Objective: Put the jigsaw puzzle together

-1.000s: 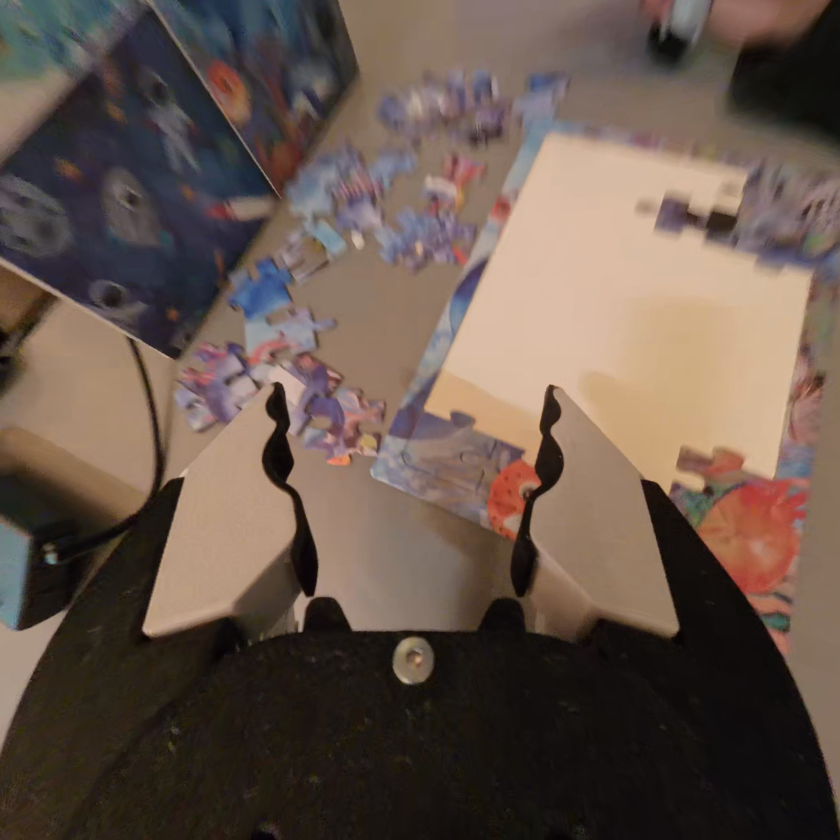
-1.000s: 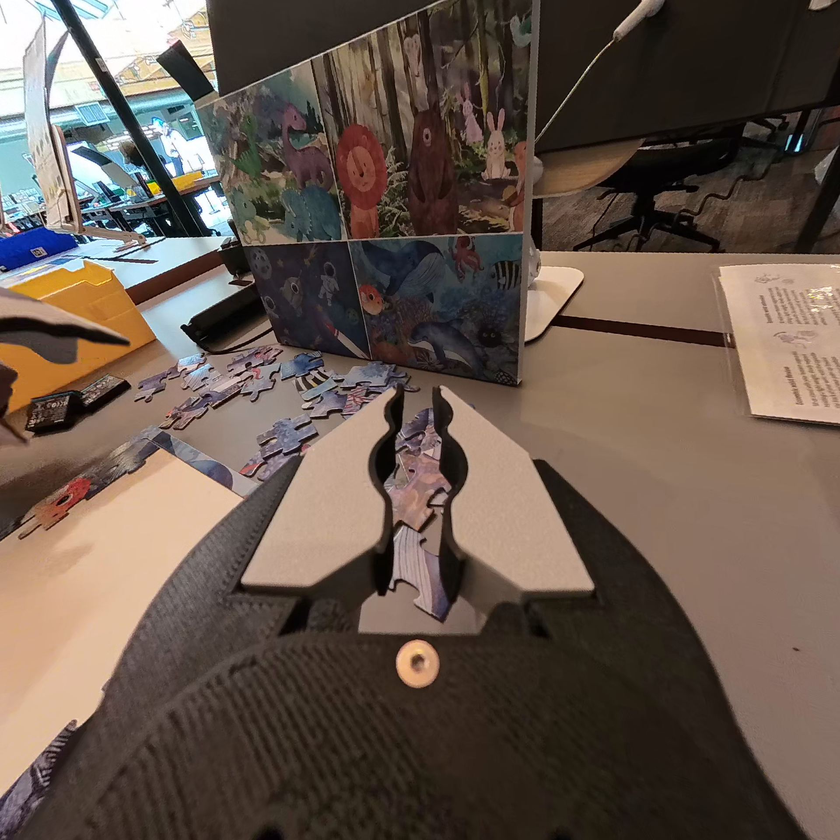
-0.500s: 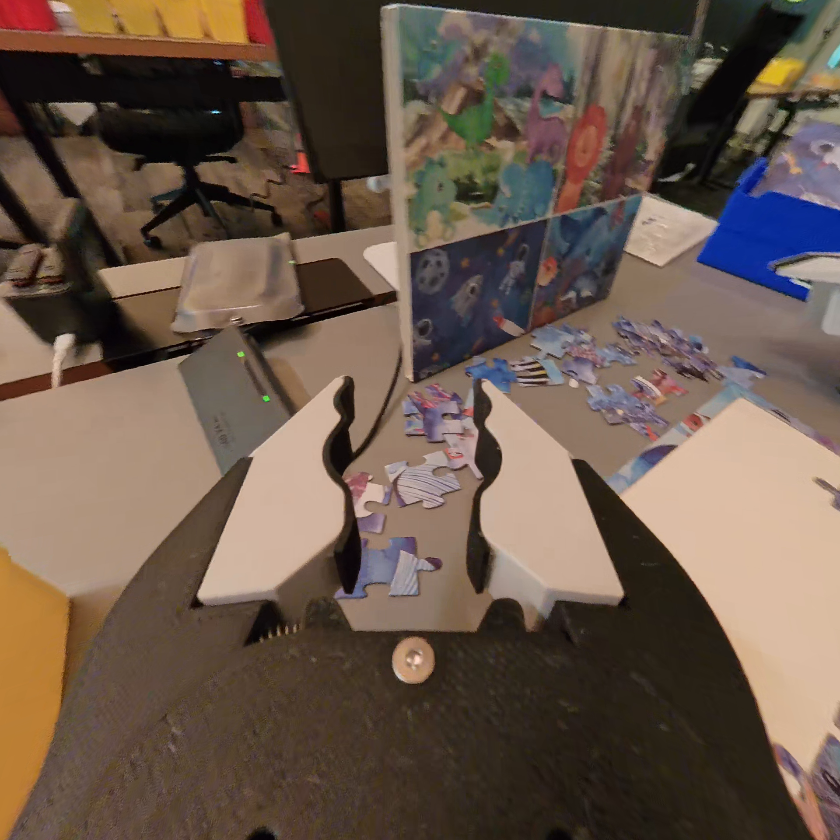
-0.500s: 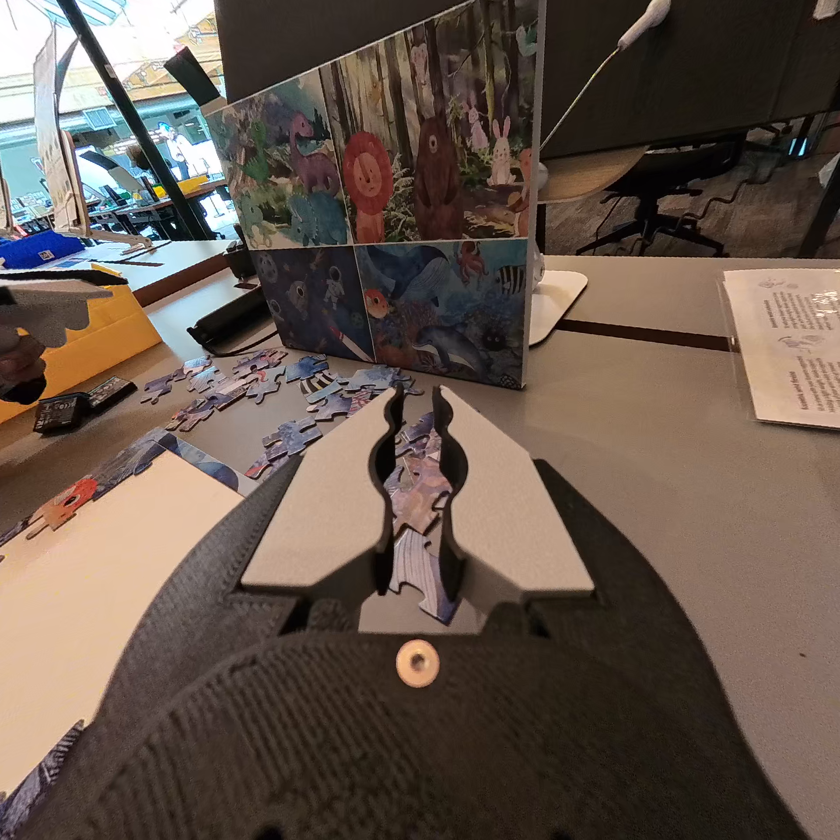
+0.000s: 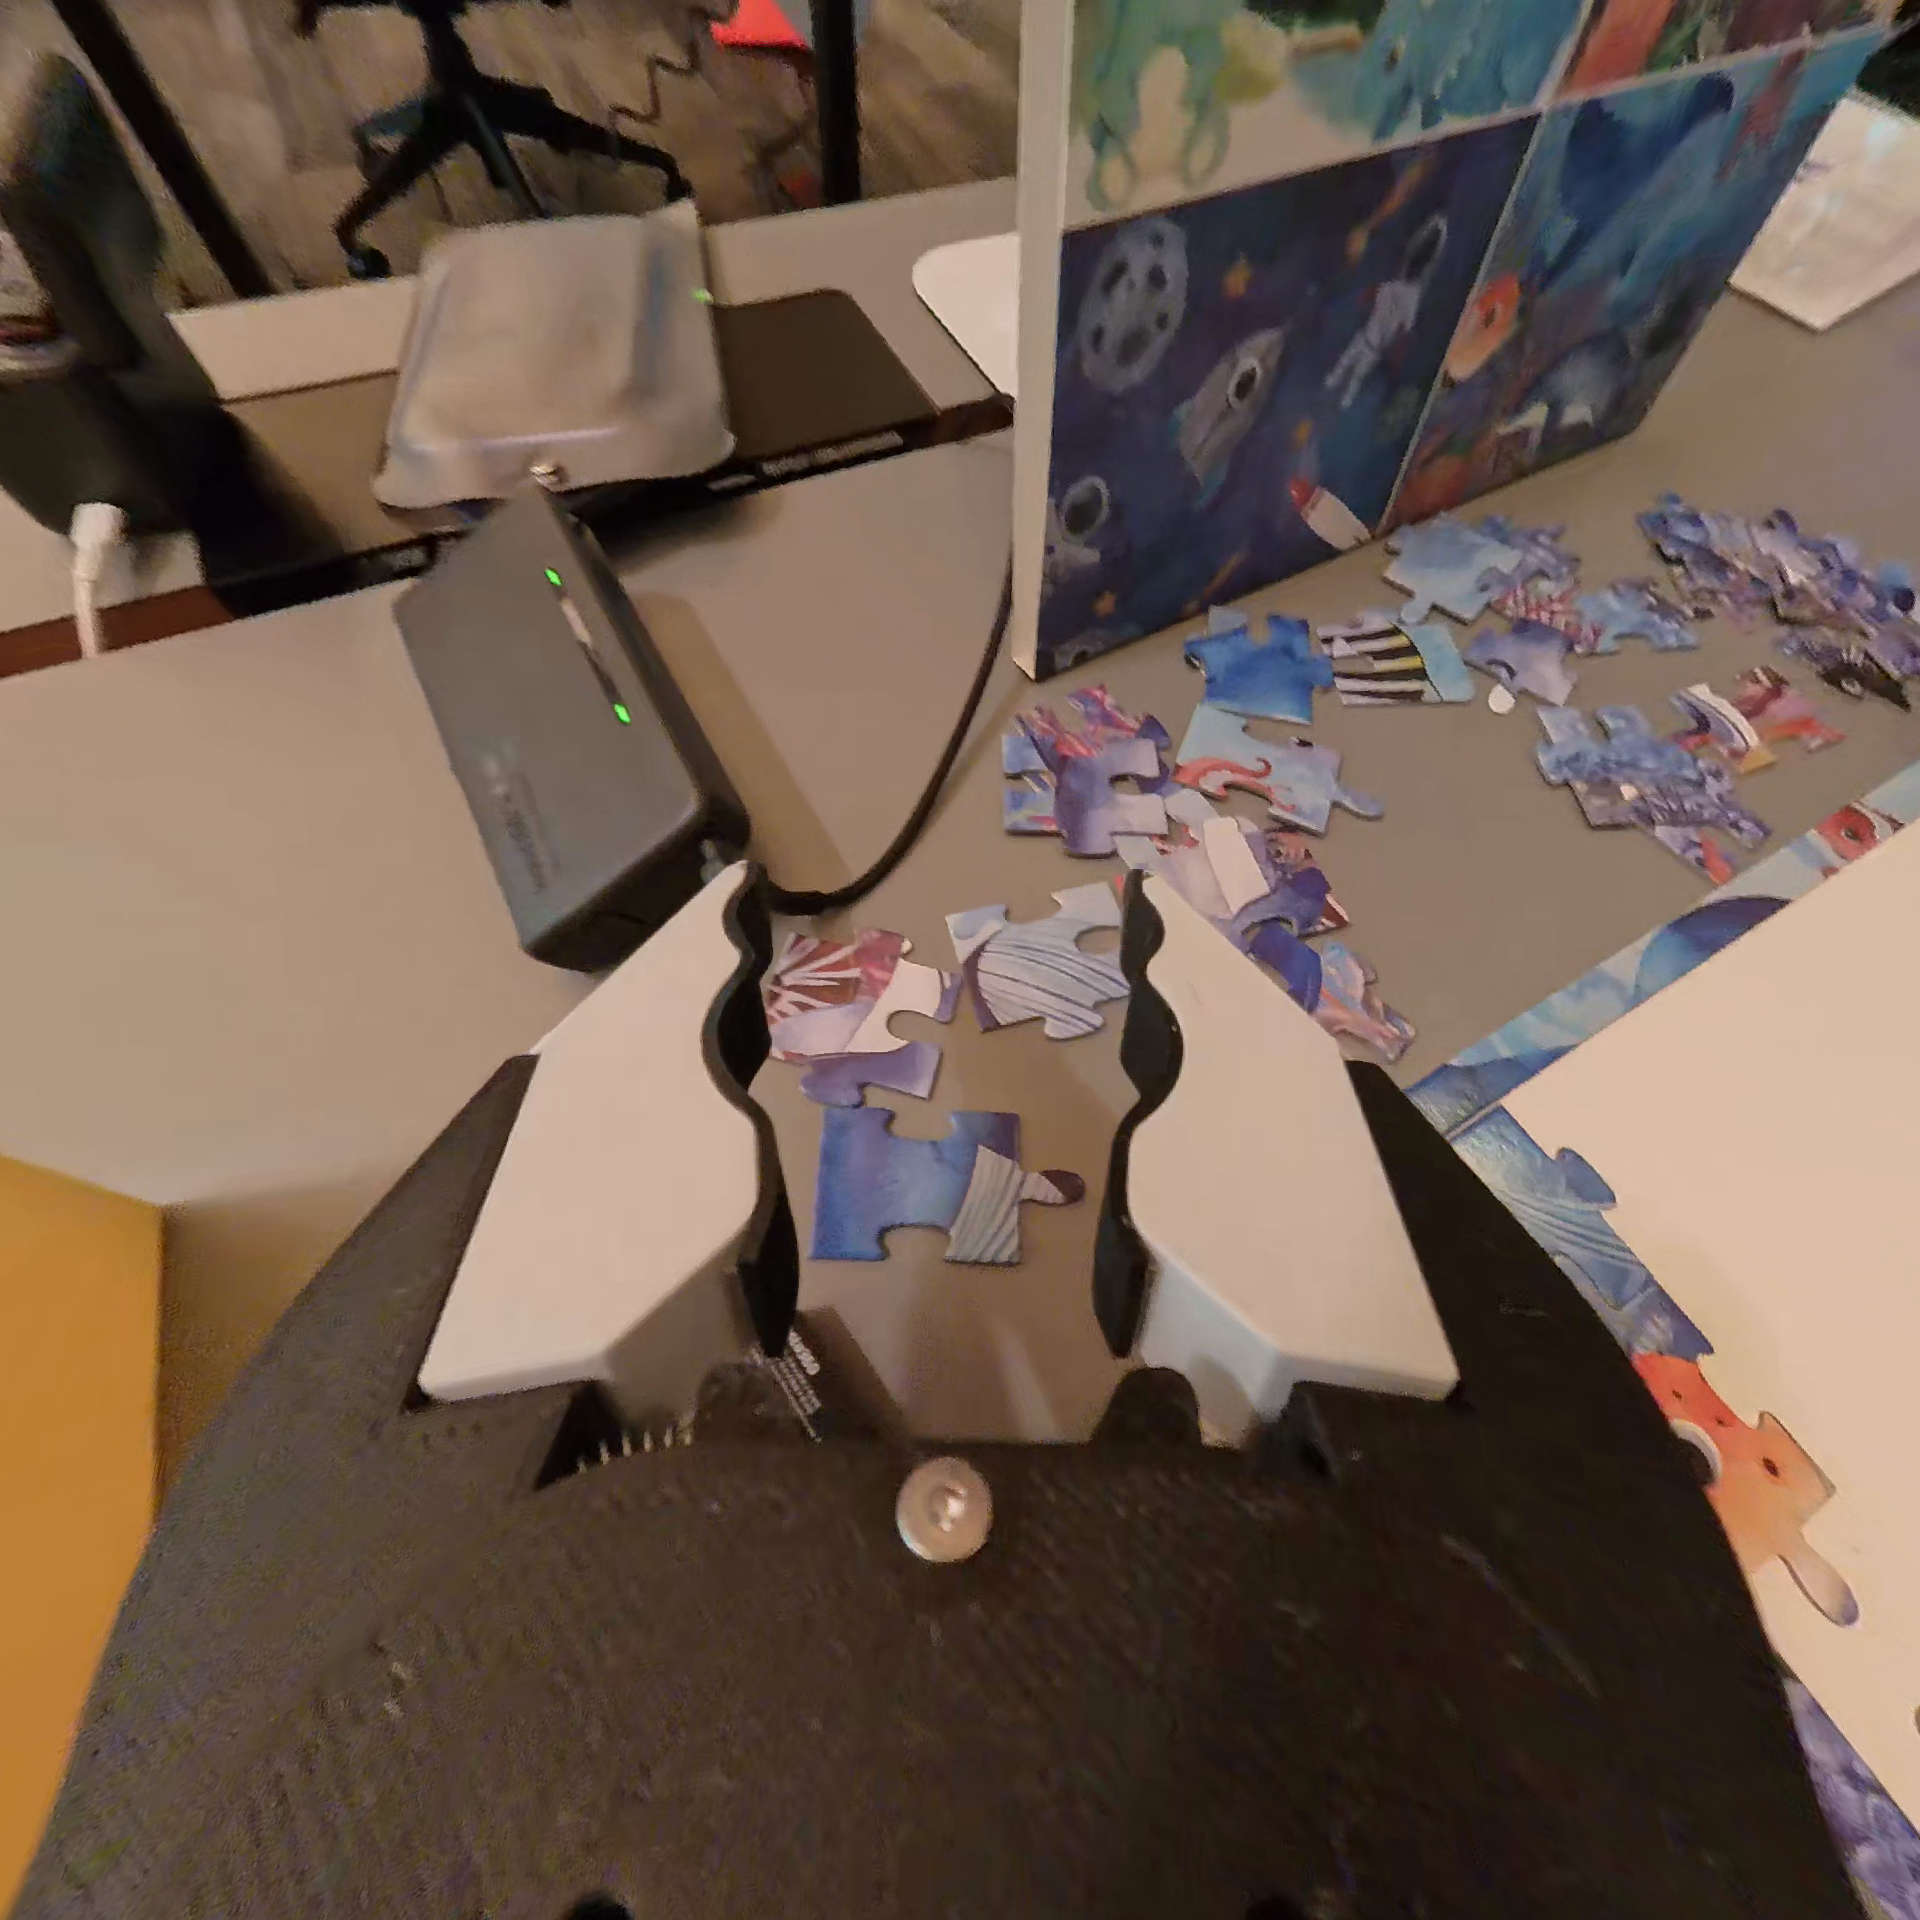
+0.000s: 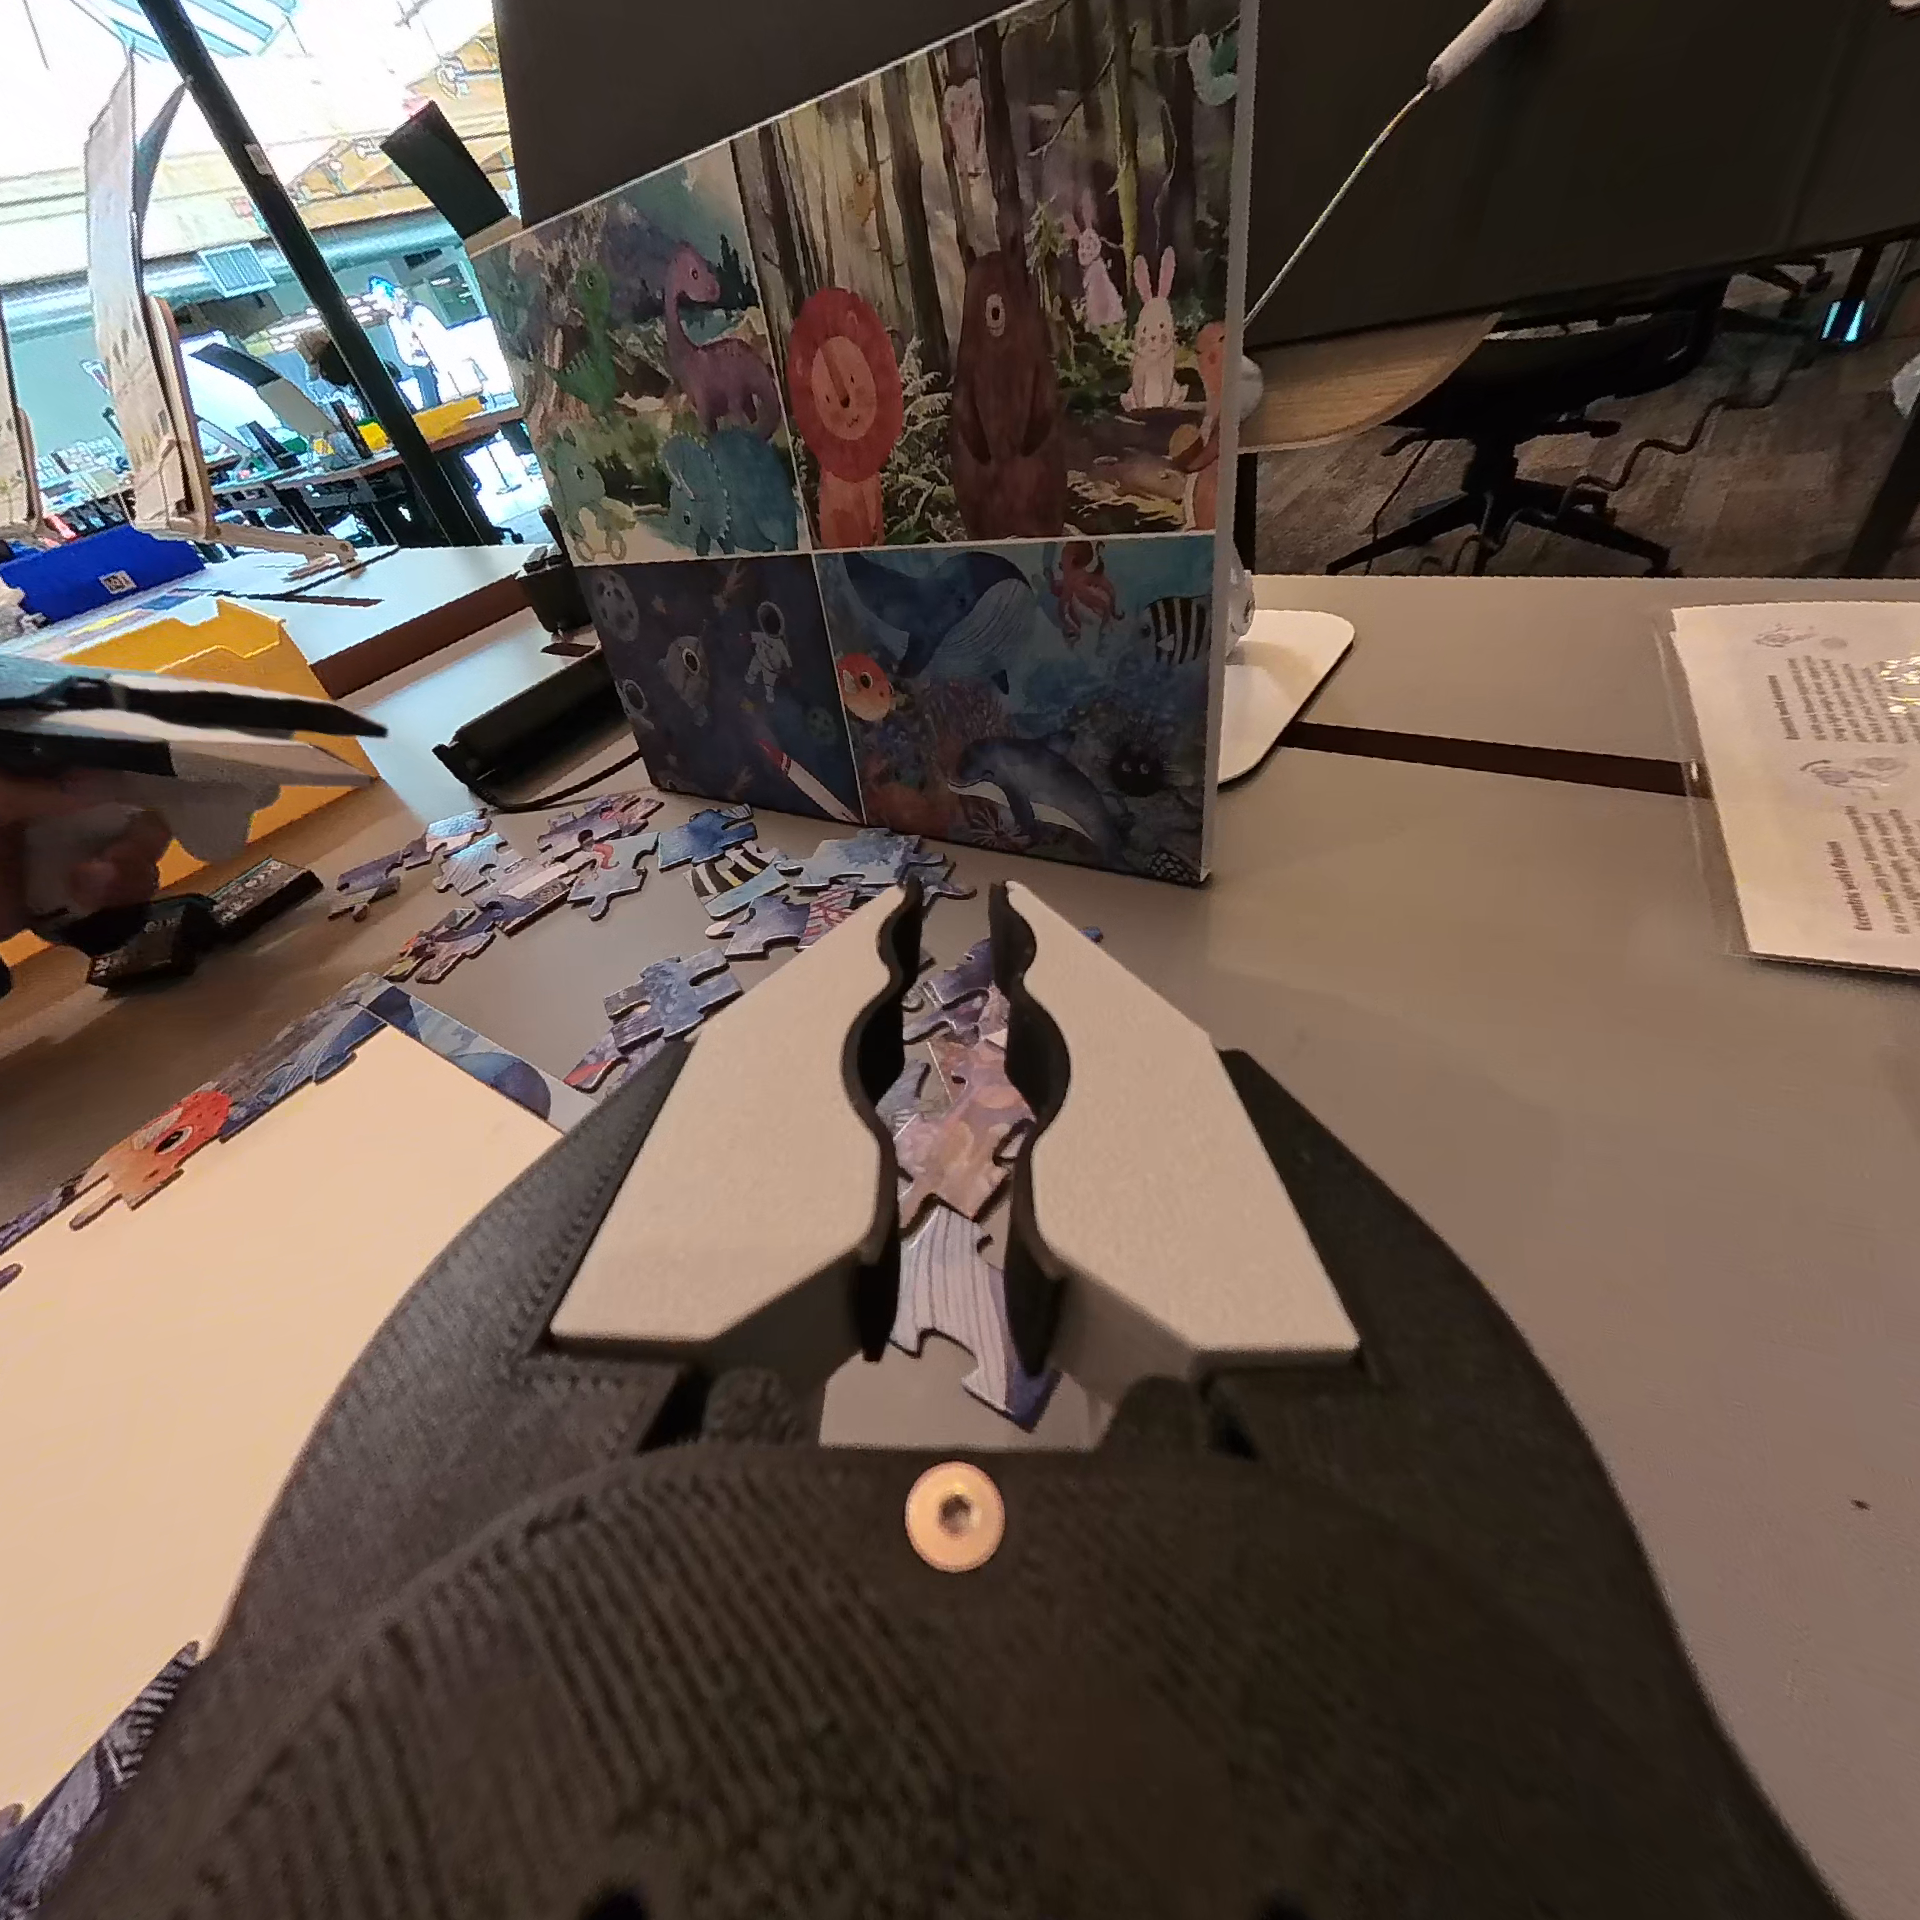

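Jigsaw puzzle board [image 5: 1714,1143], a pale flat panel edged with joined sea-themed pieces, lies on the grey desk [image 5: 260,831] in front of the upright picture box [image 6: 904,582]. Only the left wrist view shows the dark cabled device [image 5: 545,727] left of the box. Loose knobbed cardboard pieces [image 5: 1621,769] lie scattered between box and board. The left tool [image 5: 940,909] gapes wide, empty, over a blue striped piece [image 5: 914,1184]. The right tool [image 6: 956,914] is nearly closed; whether it grips anything is unclear.

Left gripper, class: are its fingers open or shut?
Open. The left gripper shows a wide gap between its fingers, with a loose blue puzzle piece on the table between them.
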`<state>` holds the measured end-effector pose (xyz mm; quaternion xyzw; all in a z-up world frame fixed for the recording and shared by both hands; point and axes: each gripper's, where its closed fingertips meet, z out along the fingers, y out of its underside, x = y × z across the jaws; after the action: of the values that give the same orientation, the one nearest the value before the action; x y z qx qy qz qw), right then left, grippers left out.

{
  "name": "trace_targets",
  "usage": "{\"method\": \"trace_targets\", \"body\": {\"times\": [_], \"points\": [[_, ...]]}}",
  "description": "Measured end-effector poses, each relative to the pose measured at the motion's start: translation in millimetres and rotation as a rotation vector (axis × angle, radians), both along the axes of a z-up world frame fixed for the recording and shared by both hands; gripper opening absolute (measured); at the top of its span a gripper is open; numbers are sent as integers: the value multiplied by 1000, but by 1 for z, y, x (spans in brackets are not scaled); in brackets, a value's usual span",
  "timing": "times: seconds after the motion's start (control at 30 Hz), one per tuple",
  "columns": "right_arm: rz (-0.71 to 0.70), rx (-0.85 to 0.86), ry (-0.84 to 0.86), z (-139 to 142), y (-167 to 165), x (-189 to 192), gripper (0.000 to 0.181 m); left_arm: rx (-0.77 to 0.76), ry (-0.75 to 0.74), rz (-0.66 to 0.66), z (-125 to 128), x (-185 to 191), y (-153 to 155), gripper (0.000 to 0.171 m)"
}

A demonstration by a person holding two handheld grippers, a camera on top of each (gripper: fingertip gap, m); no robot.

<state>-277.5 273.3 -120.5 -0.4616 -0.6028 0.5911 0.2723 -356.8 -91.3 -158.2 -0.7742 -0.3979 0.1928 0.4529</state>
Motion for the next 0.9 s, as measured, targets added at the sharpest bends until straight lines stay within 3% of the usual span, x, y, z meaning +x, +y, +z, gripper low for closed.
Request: {"method": "trace_targets", "body": {"times": [0.53, 0.63, 0.9], "points": [[16, -16, 29, 11, -4, 3, 14, -62, -96, -147, -33, 26, 41, 71], [26, -22, 46, 15, -7, 5, 16, -72, -174, -155, -50, 31, 56, 70], [23, -31, 76, 24, -6, 7, 18, -136, -167, -122, -56, 19, 71, 62]]}}
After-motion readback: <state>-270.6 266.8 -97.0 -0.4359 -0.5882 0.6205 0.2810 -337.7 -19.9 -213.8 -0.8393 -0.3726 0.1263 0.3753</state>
